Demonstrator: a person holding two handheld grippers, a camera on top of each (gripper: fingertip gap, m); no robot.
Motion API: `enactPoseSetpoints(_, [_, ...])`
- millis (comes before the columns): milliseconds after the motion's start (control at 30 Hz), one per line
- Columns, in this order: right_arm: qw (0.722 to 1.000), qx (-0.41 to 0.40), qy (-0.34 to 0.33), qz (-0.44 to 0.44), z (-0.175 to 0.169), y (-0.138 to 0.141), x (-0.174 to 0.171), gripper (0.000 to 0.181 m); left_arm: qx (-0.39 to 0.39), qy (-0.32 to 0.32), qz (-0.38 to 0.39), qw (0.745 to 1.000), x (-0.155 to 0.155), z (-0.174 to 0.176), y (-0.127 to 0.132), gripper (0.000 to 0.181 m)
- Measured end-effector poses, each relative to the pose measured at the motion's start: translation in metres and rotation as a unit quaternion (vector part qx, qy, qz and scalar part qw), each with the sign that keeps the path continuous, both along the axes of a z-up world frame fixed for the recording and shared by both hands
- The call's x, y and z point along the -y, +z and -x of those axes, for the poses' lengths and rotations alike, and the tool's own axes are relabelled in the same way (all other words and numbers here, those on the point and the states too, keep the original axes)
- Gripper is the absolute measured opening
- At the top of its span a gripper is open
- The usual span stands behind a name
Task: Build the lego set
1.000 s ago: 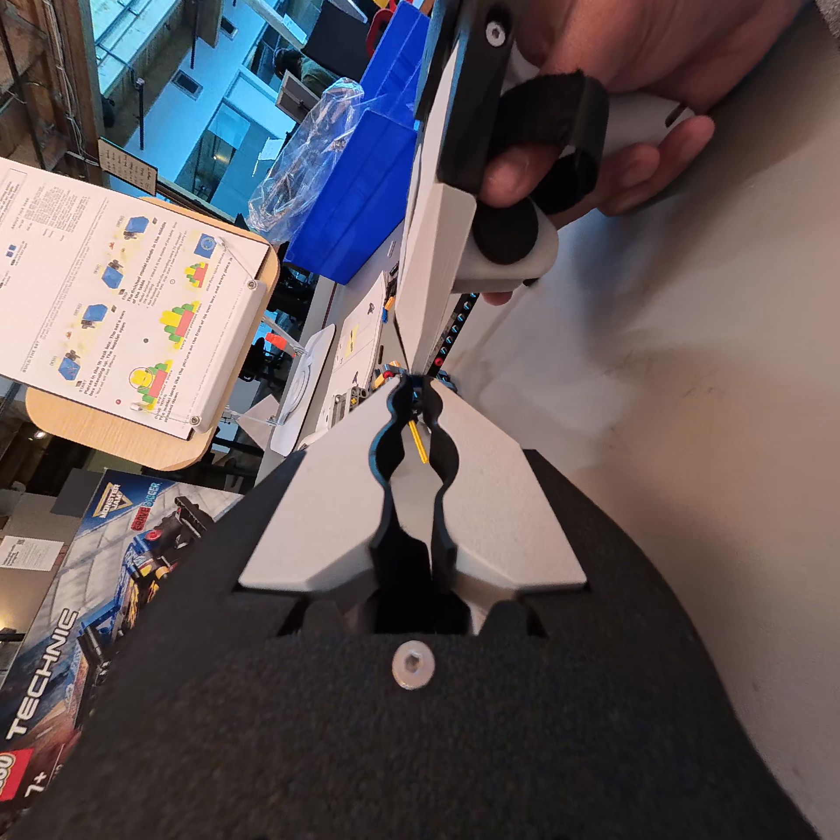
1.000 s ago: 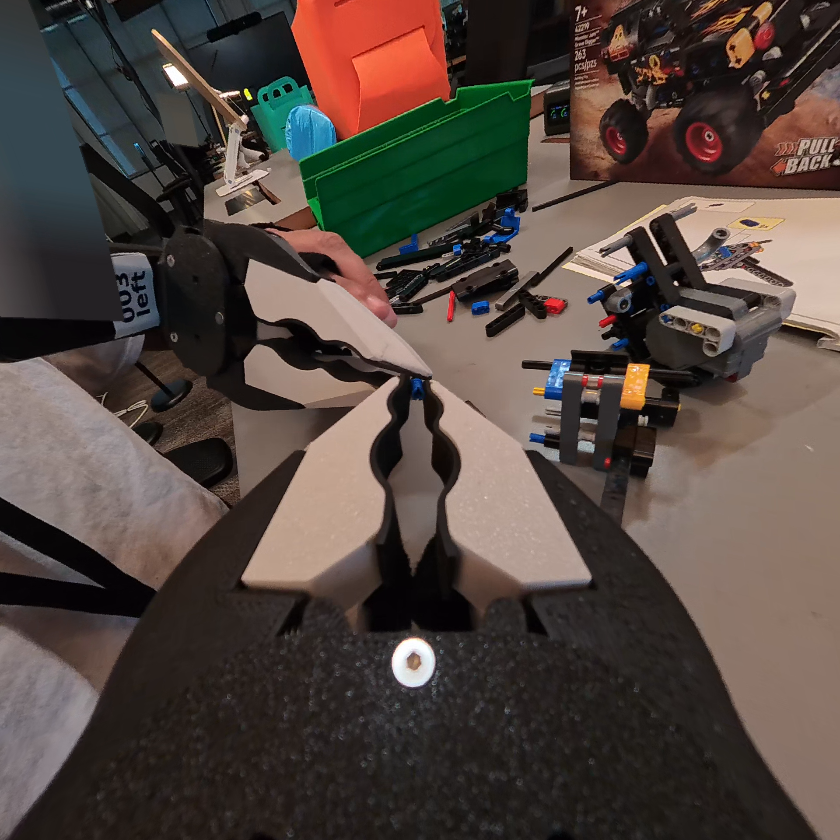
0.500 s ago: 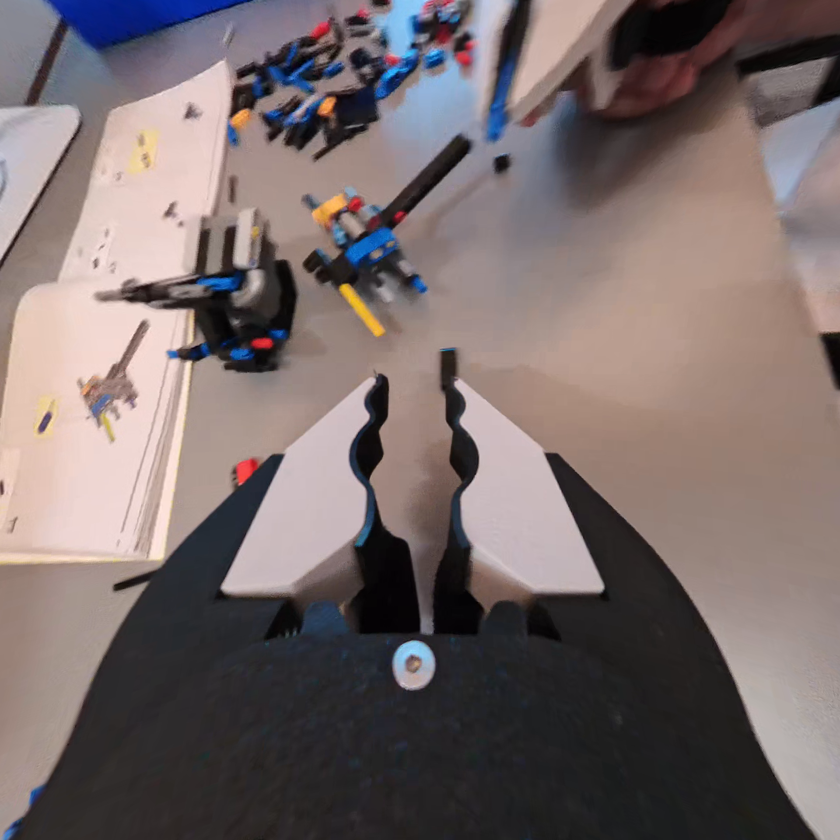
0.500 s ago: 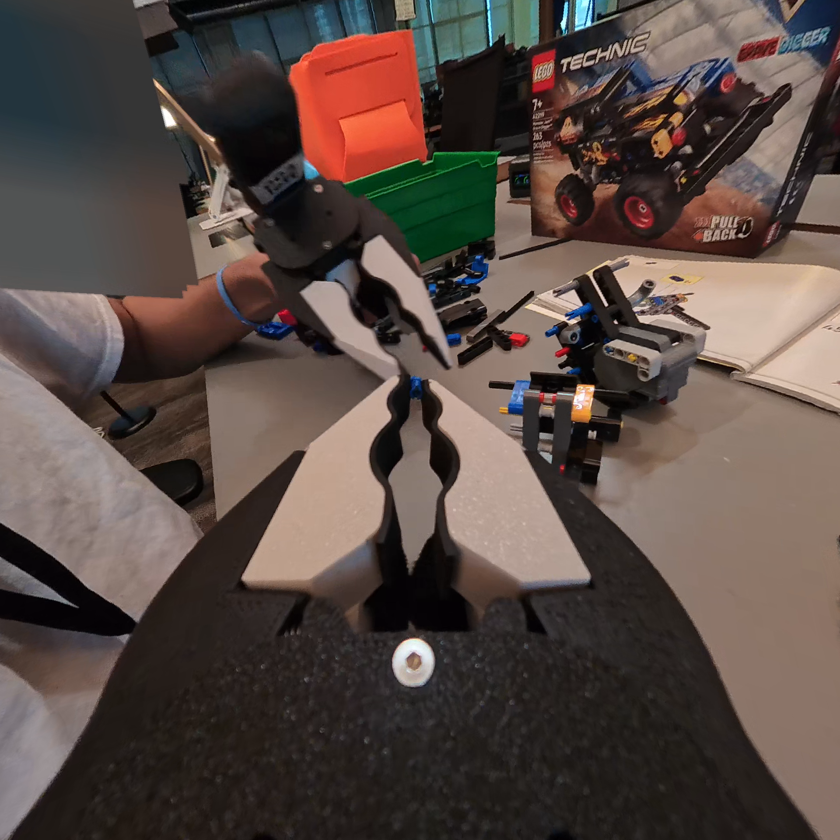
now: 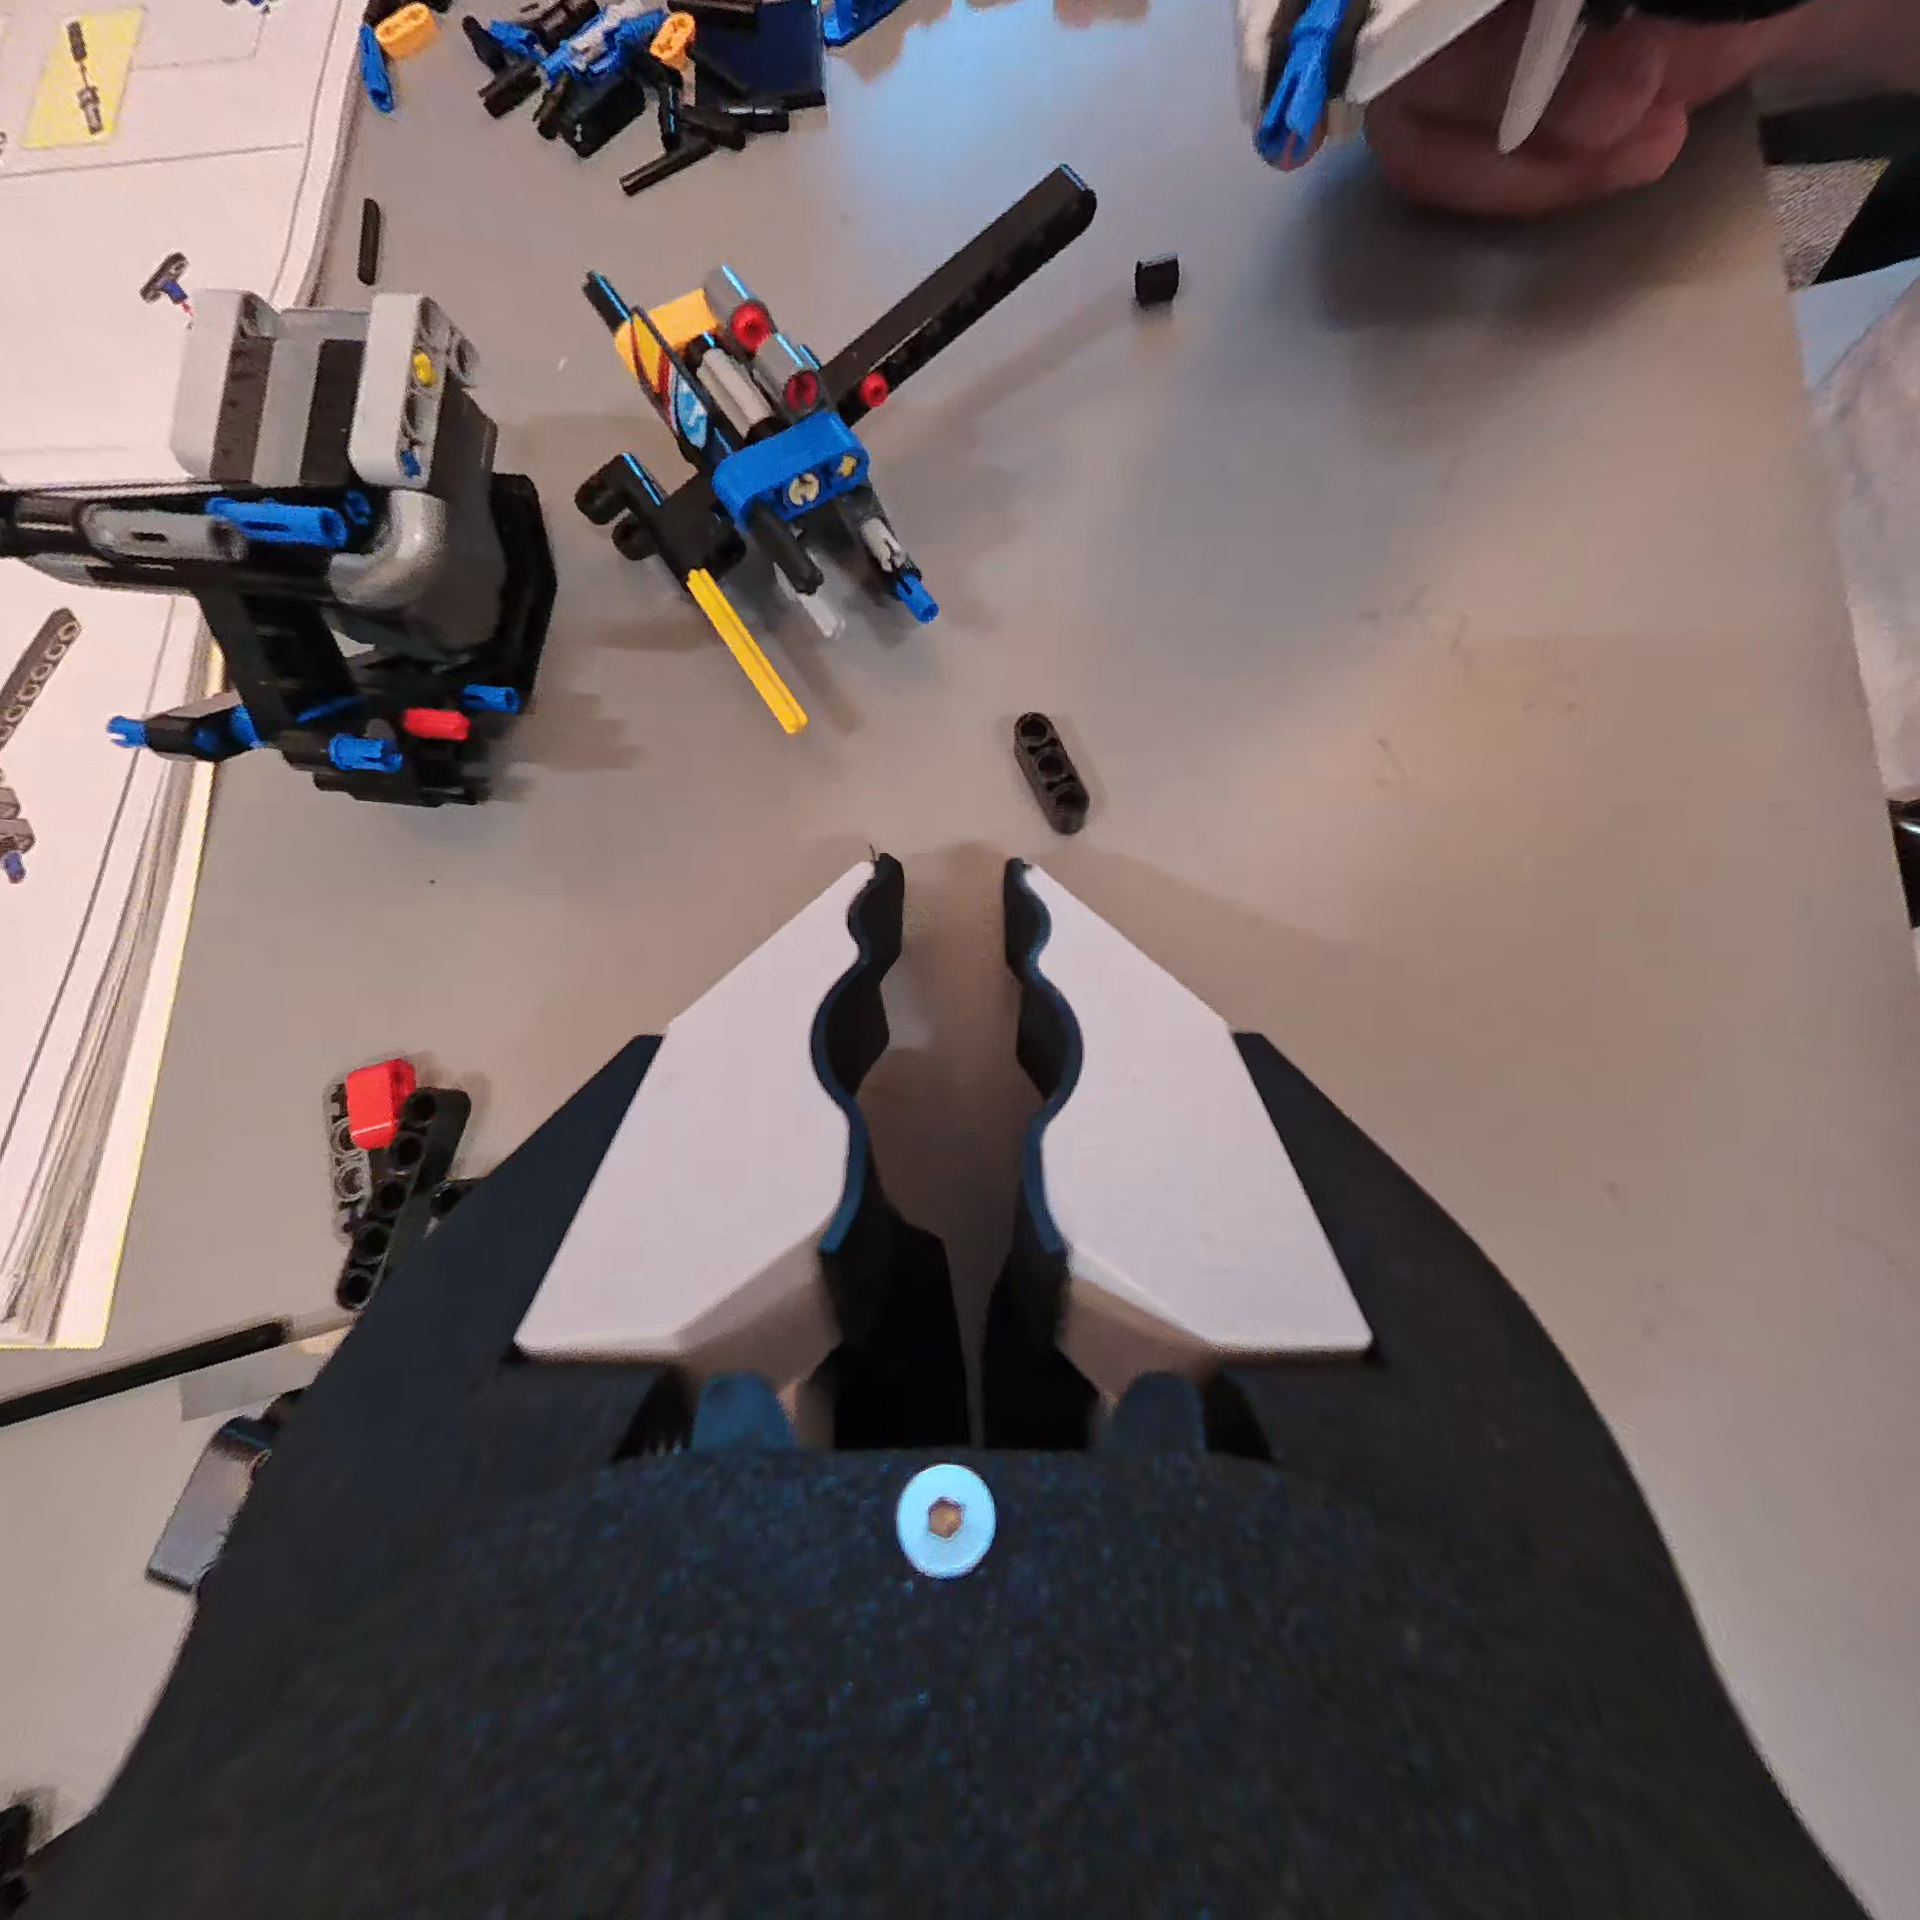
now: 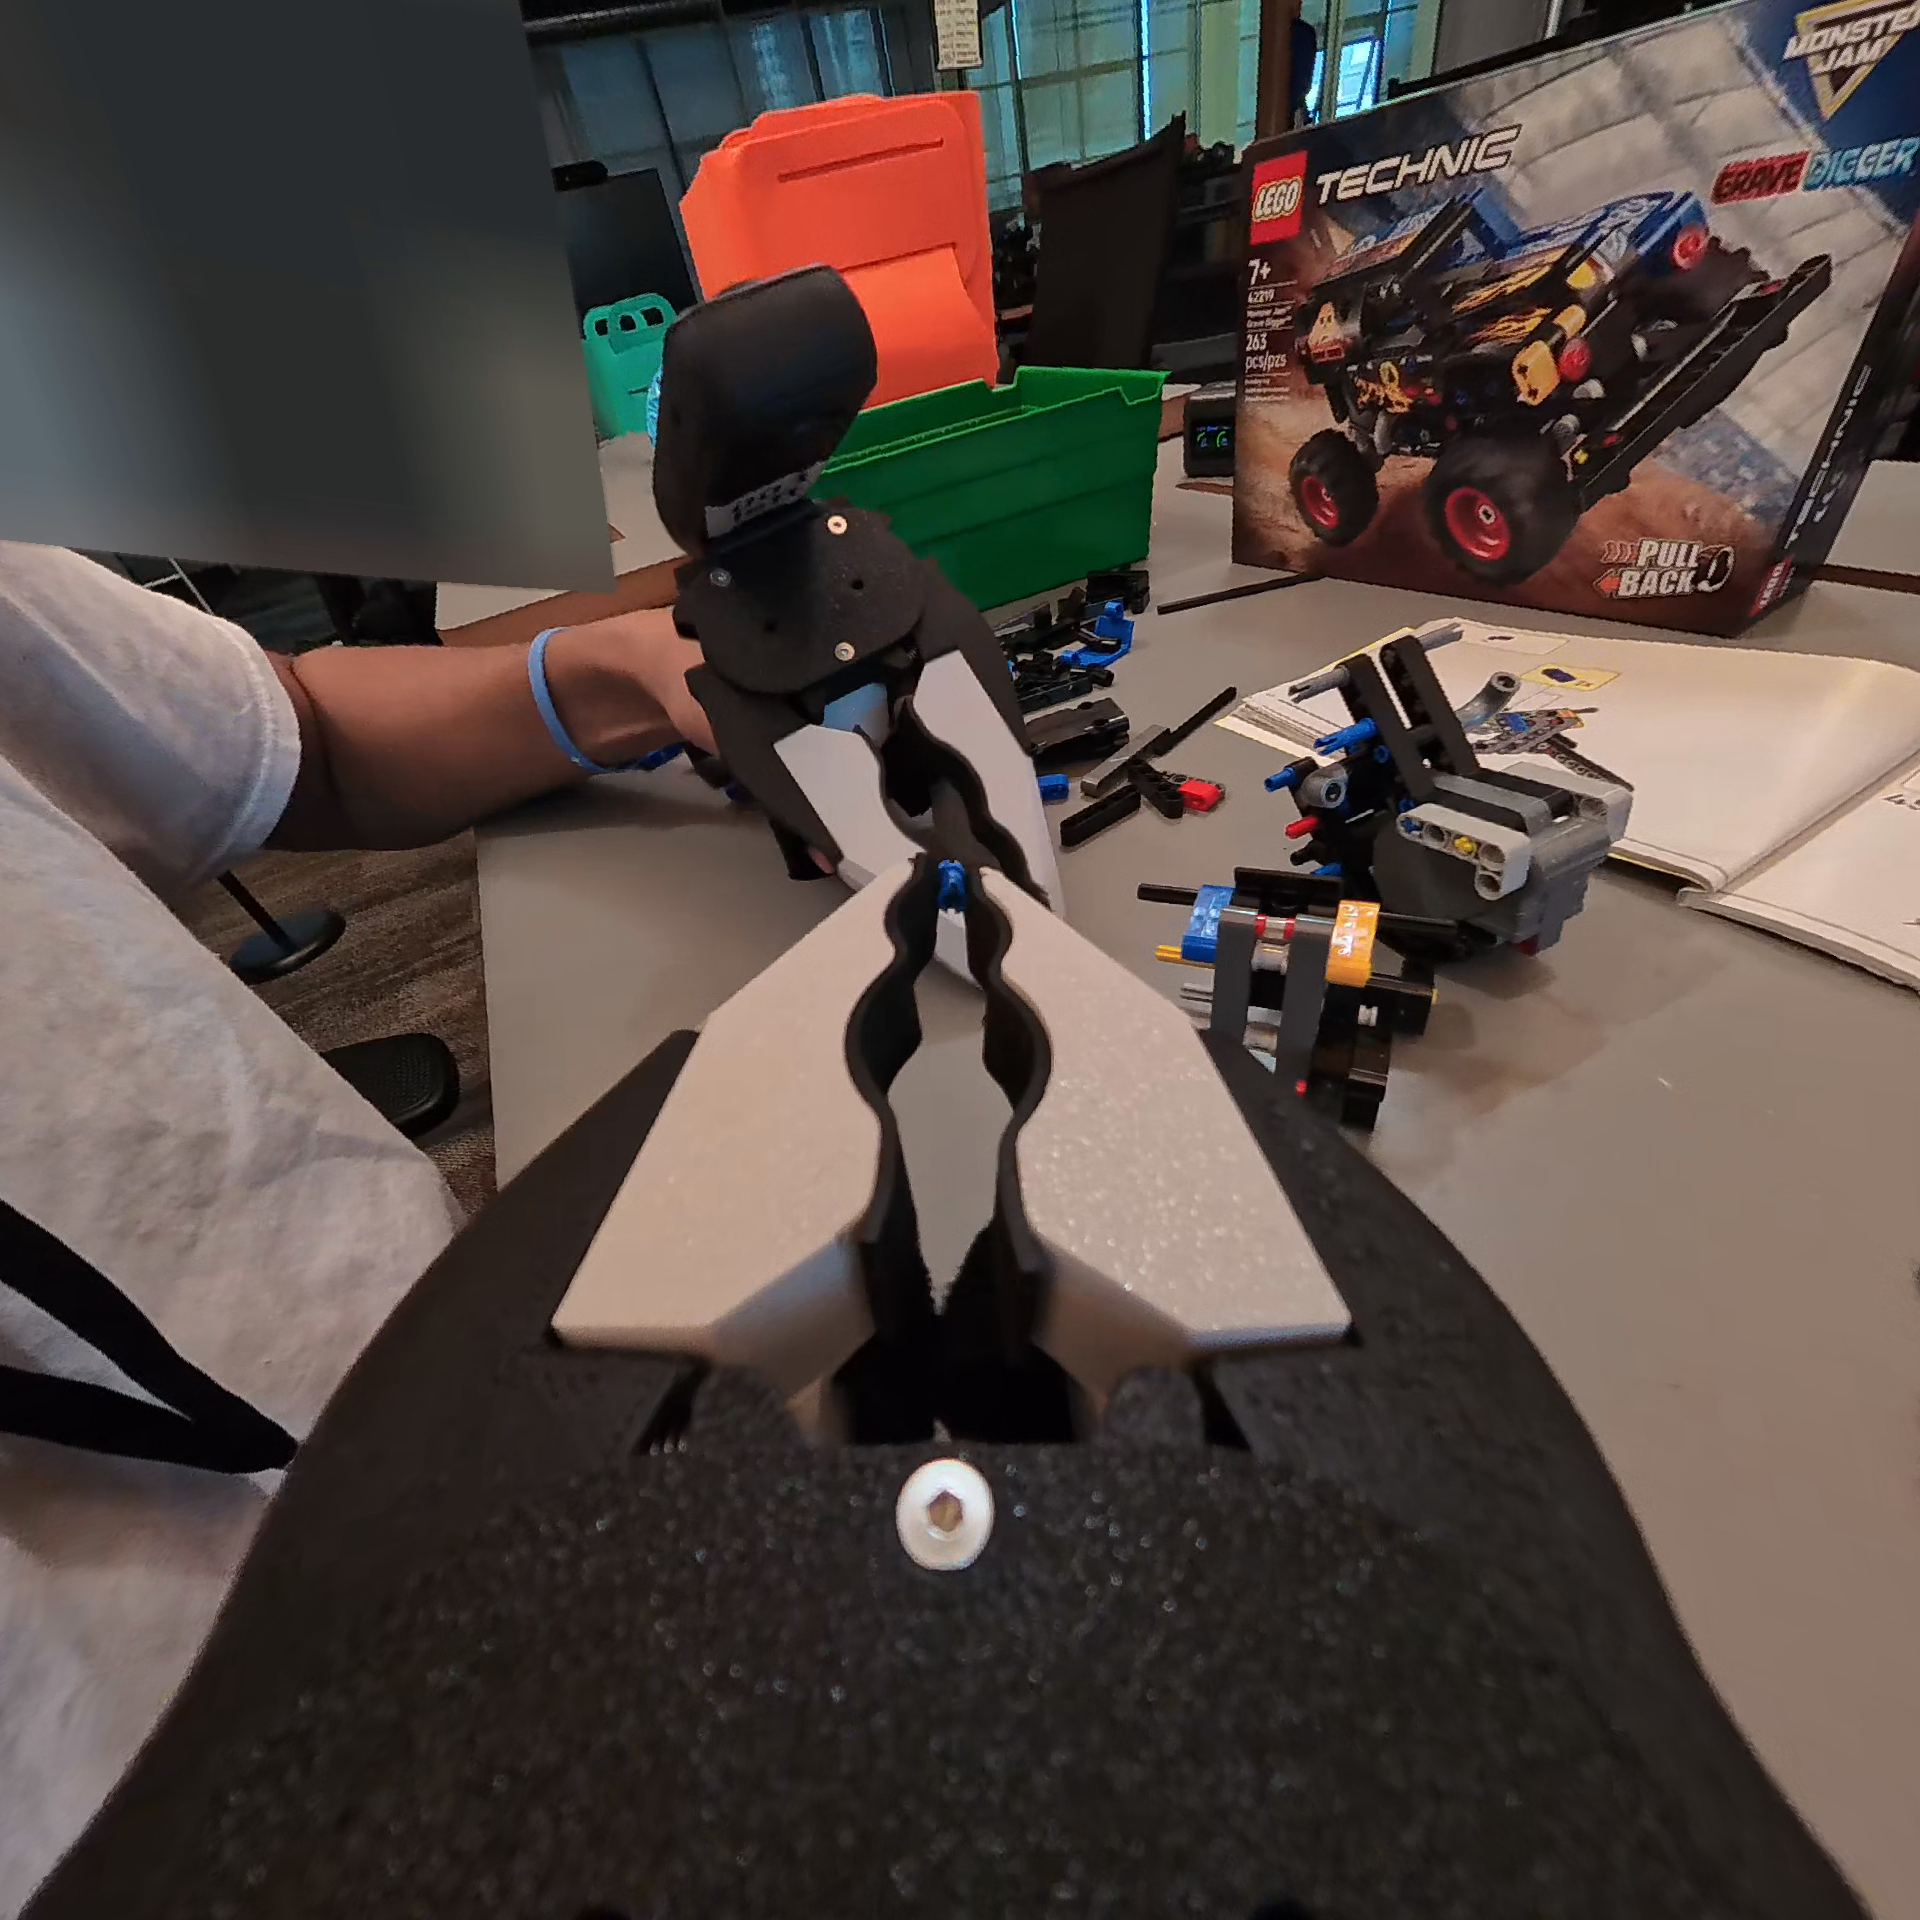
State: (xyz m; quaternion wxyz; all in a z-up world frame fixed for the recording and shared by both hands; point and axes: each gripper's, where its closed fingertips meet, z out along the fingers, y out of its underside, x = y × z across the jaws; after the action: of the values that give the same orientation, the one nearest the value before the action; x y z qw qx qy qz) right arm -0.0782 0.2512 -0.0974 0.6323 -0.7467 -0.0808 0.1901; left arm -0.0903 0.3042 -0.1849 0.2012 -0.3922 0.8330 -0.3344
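My left gripper [image 5: 948, 868] is open and empty, pointing down at the grey table [image 5: 1455, 935]. A small black three-hole beam [image 5: 1051, 772] lies on the table just beyond its right fingertip. My right gripper [image 6: 948, 883] is shut on a small blue pin [image 6: 951, 888] and is held above the table; it also shows in the left wrist view with the blue pin [image 5: 1294, 83]. A small sub-assembly [image 5: 769, 436] with a blue block and a yellow axle lies ahead to the left [image 6: 1299, 966]. A larger grey and black assembly [image 5: 343, 540] stands beside it [image 6: 1486, 831].
An open instruction booklet [image 5: 94, 623] lies at the left [image 6: 1714, 748]. Several loose parts [image 5: 644, 73] are piled at the far side, and black beams with a red piece [image 5: 384, 1164] lie near left. The set's box [image 6: 1558, 364], a green bin [image 6: 1018, 468] and an orange container [image 6: 862, 218] stand behind.
My left gripper was shut, raised tip to tip with the right one; it has swung down over the table and opened. The small black beam now lies on the table. The right gripper keeps the blue pin.
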Motion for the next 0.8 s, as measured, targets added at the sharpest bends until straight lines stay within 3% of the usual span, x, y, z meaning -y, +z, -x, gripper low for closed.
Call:
enactPoseSetpoints(200, [1.0, -0.004, 0.002, 0.002, 0.0, 0.0, 0.0, 0.004, 0.012, -0.01, 0.021, 1.0, 0.018, 0.0, 0.012, 0.024])
enactPoseSetpoints(400, [1.0, -0.008, 0.004, 0.003, 0.0, 0.0, -0.001, 0.004, -0.003, 0.002, -0.005, 1.0, 0.025, 0.001, -0.001, 0.023])
enactPoseSetpoints(533, [1.0, -0.008, 0.004, 0.004, 0.0, 0.0, -0.001, 0.003, 0.005, 0.018, 0.004, 1.0, 0.024, -0.004, -0.002, 0.006])
enactPoseSetpoints(700, [1.0, -0.006, 0.001, 0.004, 0.0, -0.001, -0.001, 0.003, 0.105, -0.014, -0.104, 0.989, 0.017, -0.01, 0.006, 0.006])
enactPoseSetpoints(800, [0.999, 0.015, -0.02, 0.023, -0.003, -0.007, -0.004, 0.004, 0.164, -0.032, -0.113, 0.98, 0.027, -0.01, 0.025, 0.006])
